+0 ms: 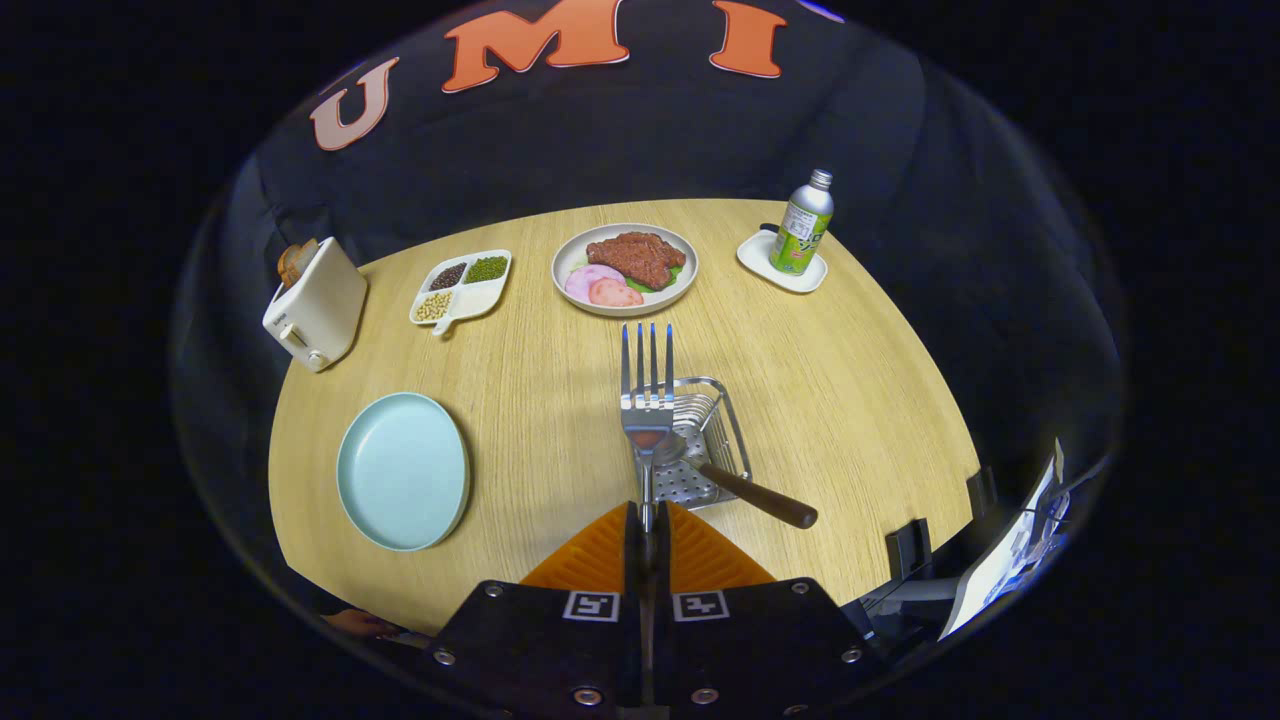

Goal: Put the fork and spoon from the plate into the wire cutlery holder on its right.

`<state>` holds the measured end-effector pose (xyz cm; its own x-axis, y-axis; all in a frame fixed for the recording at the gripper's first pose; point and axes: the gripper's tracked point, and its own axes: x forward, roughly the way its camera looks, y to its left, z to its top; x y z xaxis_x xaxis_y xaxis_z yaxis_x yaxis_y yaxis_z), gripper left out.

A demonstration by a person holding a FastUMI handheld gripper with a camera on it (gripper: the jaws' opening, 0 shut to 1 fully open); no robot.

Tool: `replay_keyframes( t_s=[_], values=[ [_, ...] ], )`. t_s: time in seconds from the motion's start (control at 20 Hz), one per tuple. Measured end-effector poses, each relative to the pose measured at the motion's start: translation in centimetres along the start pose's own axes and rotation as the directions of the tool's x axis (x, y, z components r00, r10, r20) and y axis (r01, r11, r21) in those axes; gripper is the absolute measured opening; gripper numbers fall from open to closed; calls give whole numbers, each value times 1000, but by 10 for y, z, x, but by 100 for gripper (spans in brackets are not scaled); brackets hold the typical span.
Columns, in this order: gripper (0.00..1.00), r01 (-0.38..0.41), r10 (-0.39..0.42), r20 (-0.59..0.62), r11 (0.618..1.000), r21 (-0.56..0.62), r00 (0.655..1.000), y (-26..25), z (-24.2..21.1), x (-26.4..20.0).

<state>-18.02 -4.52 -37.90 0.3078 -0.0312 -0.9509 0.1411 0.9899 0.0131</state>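
Observation:
My gripper (646, 520) is shut on the handle of a metal fork (646, 385), whose tines point away from me, above the near left corner of the wire cutlery holder (735, 425). A spoon with a dark brown handle (760, 497) lies in the holder, its handle sticking out over the near right rim. The pale blue plate (403, 470) sits on the wooden table to the left of the holder, with nothing on it.
Beyond the holder stand a plate of meat and ham (625, 268), a divided dish of beans (462, 285), a white toaster with bread (313, 305) and a green bottle on a white coaster (800, 228). A paper sheet (1010, 560) hangs off the table's right.

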Motion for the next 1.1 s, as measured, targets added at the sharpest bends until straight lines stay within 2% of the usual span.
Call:
replay_keyframes(
  t_s=[0.2,0.4,0.6,0.75,0.9,1.0,1.1],
  values=[
    [6,-4,3,-30,1000,-5,1000,-13,-7,7],
    [9,-40,39,-46,999,-28,998,-19,0,8],
    [9,-62,63,18,997,-41,998,-20,27,3],
    [11,-96,101,132,994,-43,986,-12,61,-9],
    [16,-122,129,302,992,-44,944,-2,105,-32],
    [26,-80,95,415,995,-54,905,-5,132,-51],
    [46,-32,62,537,997,-65,841,-5,164,-76]
  ],
)
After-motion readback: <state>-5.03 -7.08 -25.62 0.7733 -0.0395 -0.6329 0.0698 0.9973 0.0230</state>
